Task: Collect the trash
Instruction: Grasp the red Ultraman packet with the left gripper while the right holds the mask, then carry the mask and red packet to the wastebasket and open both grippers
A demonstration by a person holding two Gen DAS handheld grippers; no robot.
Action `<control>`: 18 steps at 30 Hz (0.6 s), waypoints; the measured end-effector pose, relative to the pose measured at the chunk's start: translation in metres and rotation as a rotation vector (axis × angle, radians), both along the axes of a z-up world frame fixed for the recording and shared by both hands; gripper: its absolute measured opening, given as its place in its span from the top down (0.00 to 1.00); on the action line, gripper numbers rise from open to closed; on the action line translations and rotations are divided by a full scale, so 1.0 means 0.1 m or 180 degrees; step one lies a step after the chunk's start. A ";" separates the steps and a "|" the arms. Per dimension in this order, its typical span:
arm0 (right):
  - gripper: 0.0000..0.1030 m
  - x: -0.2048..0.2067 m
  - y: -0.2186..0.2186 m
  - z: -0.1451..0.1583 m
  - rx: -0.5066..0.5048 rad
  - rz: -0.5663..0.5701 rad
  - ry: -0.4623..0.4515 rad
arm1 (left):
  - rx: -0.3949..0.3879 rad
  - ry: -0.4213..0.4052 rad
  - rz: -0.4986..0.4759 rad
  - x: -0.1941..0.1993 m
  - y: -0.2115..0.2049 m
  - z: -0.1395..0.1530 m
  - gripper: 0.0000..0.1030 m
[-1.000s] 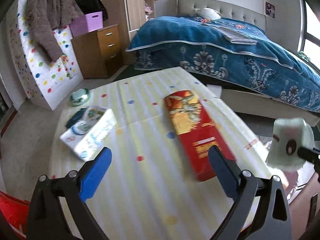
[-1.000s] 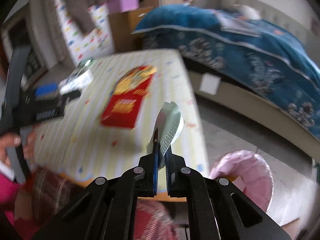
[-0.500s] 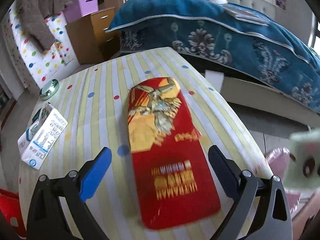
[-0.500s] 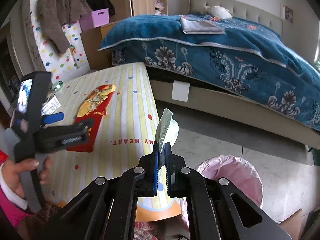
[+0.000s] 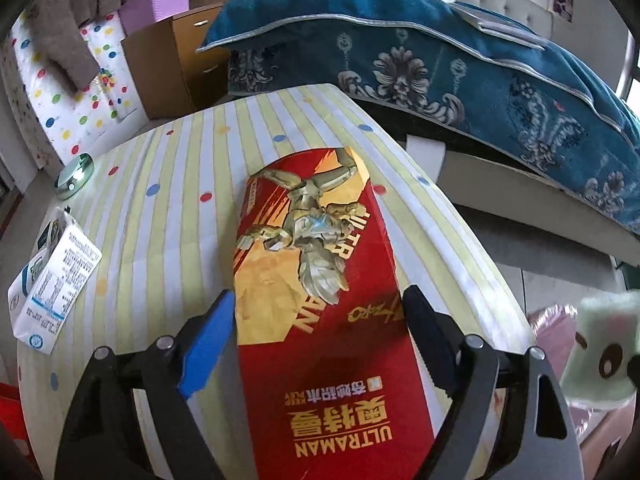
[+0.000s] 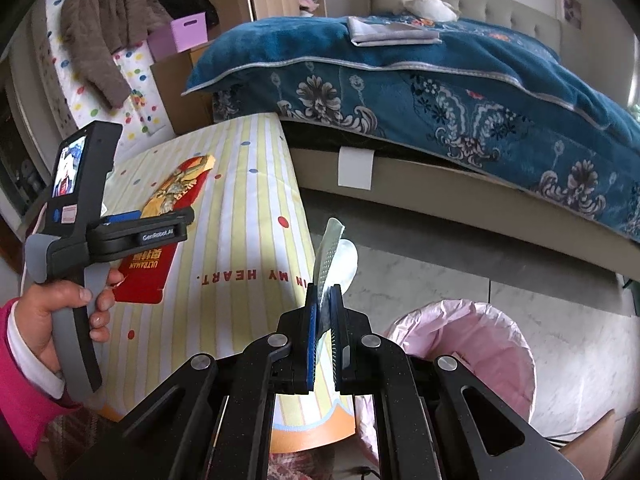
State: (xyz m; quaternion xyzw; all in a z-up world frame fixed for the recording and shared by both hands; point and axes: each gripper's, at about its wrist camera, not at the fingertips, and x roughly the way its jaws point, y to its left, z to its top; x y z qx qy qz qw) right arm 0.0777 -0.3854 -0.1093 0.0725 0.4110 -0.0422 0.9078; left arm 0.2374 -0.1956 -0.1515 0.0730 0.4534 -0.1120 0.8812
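Observation:
A long red Ultraman box (image 5: pixel 320 304) lies flat on the striped table (image 5: pixel 168 200). My left gripper (image 5: pixel 320 320) is open, one finger on each side of the box, low over it. It also shows in the right wrist view (image 6: pixel 132 220) over the box (image 6: pixel 160 240). My right gripper (image 6: pixel 325 300) is shut on a flat pale green wrapper (image 6: pixel 330 252), held above the floor just left of the pink-lined bin (image 6: pixel 460 352). The wrapper shows at the right edge of the left wrist view (image 5: pixel 604 344).
A white carton (image 5: pixel 52 280) and a round shiny lid (image 5: pixel 74 176) sit at the table's left side. A bed with a blue cover (image 6: pixel 440 92) stands behind the table. A wooden drawer cabinet (image 5: pixel 176 64) and a dotted panel (image 5: pixel 80 92) stand at the back left.
My left gripper has moved forward and down over the red box until its fingers straddle it. My right gripper has carried the wrapper off the table towards the pink bin.

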 end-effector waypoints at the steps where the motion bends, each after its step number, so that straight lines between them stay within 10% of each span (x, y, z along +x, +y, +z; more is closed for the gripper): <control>1: 0.94 0.00 0.00 -0.01 0.0001 -0.0002 -0.0002 | -0.0008 0.0022 -0.0028 -0.03 0.02 0.01 0.21; 18: 0.95 -0.55 -0.01 0.32 0.0111 -0.0156 -0.0294 | -0.0380 -0.0378 -0.0611 -1.28 0.11 0.84 0.21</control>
